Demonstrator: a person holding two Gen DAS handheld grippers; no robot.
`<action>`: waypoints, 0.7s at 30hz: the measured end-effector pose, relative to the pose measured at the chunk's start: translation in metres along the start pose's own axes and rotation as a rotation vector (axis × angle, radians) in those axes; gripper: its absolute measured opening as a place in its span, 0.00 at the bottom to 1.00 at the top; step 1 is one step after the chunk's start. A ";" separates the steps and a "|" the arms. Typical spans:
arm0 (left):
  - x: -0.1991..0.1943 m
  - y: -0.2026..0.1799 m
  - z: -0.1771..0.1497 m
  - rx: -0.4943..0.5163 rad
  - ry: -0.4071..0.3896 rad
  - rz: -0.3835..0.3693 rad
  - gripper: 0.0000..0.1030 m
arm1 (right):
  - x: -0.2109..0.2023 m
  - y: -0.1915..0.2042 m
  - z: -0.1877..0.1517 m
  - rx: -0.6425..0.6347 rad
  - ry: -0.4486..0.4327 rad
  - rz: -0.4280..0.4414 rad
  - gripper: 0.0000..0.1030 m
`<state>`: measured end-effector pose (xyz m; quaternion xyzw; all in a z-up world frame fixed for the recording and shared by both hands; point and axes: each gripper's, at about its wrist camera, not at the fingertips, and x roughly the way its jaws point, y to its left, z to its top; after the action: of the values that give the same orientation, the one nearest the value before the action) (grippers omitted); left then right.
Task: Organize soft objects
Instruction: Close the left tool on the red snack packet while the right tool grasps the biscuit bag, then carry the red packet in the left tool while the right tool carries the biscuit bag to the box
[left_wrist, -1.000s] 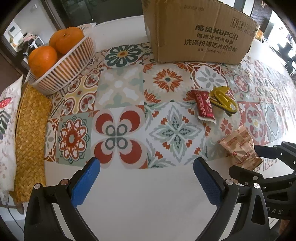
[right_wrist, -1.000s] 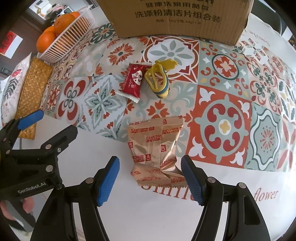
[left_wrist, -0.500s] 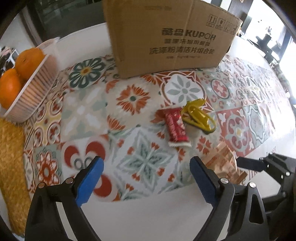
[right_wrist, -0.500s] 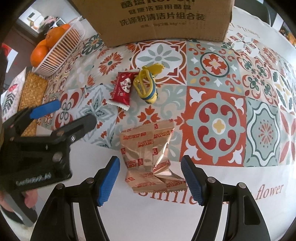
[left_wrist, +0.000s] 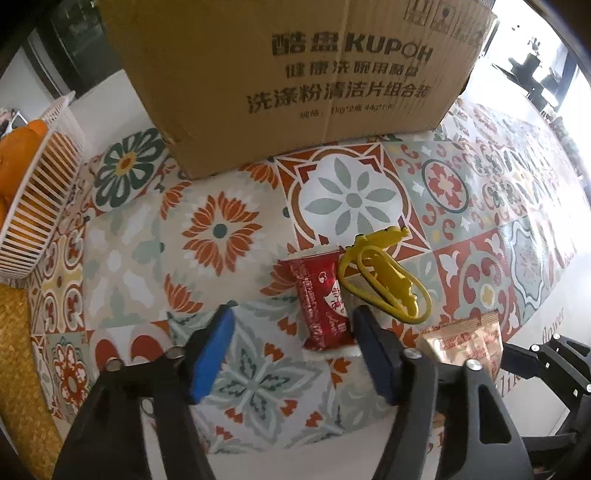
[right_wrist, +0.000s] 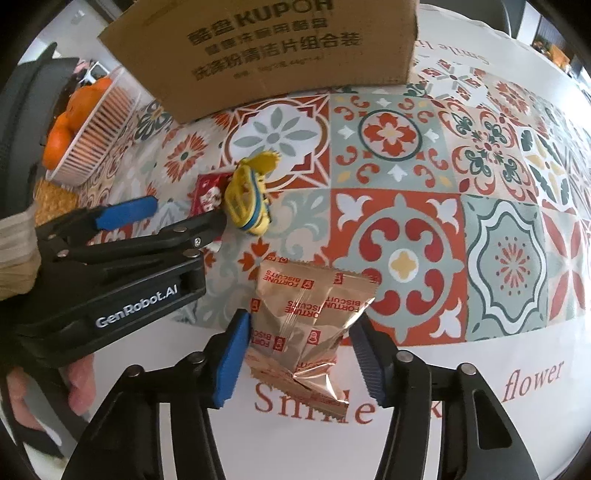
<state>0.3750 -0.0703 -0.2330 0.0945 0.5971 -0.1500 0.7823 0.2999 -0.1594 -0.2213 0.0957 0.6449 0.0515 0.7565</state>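
A red snack packet (left_wrist: 323, 301) lies on the patterned tablecloth, with a yellow toy (left_wrist: 384, 280) touching its right side. My left gripper (left_wrist: 295, 350) is open; the packet's near end lies between its fingers, close to the right one. Gold biscuit packets (right_wrist: 306, 317) lie near the table's front edge. My right gripper (right_wrist: 301, 354) is open and straddles them, its left pad (right_wrist: 231, 356) touching the wrapper. The red packet (right_wrist: 208, 192) and yellow toy (right_wrist: 249, 199) also show in the right wrist view, behind the left gripper (right_wrist: 173, 214).
A large cardboard box (left_wrist: 295, 74) stands at the back. A white basket of oranges (left_wrist: 33, 184) sits at the far left, beside a woven mat (left_wrist: 18, 369). The biscuit packets (left_wrist: 465, 343) lie right of the left gripper.
My left gripper moved forward and right up to the red packet and narrowed. My right gripper moved forward over the biscuit packets and narrowed around them.
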 end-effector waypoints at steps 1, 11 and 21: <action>0.003 0.000 0.003 -0.005 0.004 -0.010 0.56 | 0.000 -0.002 0.001 0.008 -0.001 -0.003 0.50; 0.002 0.001 0.002 -0.012 -0.020 -0.035 0.27 | -0.001 -0.008 0.007 0.040 -0.033 0.012 0.46; -0.028 0.012 -0.033 -0.043 -0.057 -0.064 0.22 | -0.019 -0.011 0.010 0.029 -0.081 0.037 0.46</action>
<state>0.3425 -0.0452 -0.2148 0.0542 0.5802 -0.1648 0.7958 0.3058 -0.1747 -0.2034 0.1207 0.6127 0.0520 0.7793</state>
